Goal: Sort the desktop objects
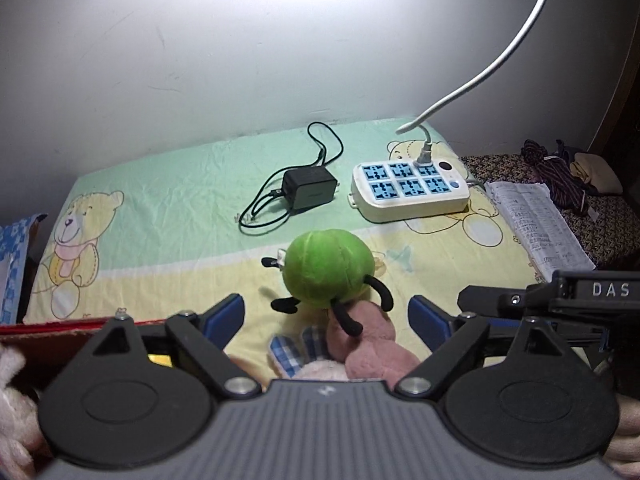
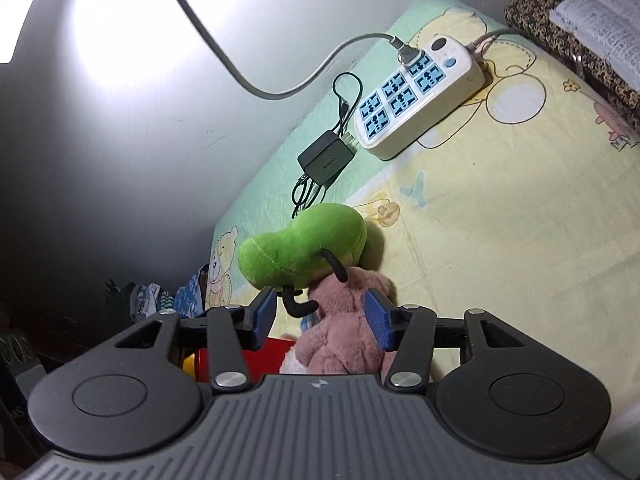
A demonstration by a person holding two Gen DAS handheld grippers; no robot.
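Plush toys were found piled at the near edge of a bear-print sheet (image 1: 168,184): a green plush toy (image 1: 328,268) with thin black limbs was seen resting on top of a pink plush toy (image 1: 372,344), the two touching. The left gripper (image 1: 326,320) was held with its blue-padded fingers (image 1: 224,316) spread wide, one on either side of the pile, with nothing clamped. The right gripper (image 2: 324,316) was likewise spread, its pads (image 2: 378,320) set to either side of the pink plush toy (image 2: 340,328); whether the pads touched the fabric could not be told. In the right wrist view the green plush toy (image 2: 300,252) was seen draped over the pink one's far side. A red box (image 1: 60,330) was noted at the near left, partly hidden behind the left gripper. Farther off, a black charger (image 1: 308,190) with its looped cable lay on the sheet, and just to its right a white power strip (image 1: 408,192) with blue sockets was recorded, one plug inserted at its far end. Printed paper (image 1: 532,220) lay at the far right, beside the strip.
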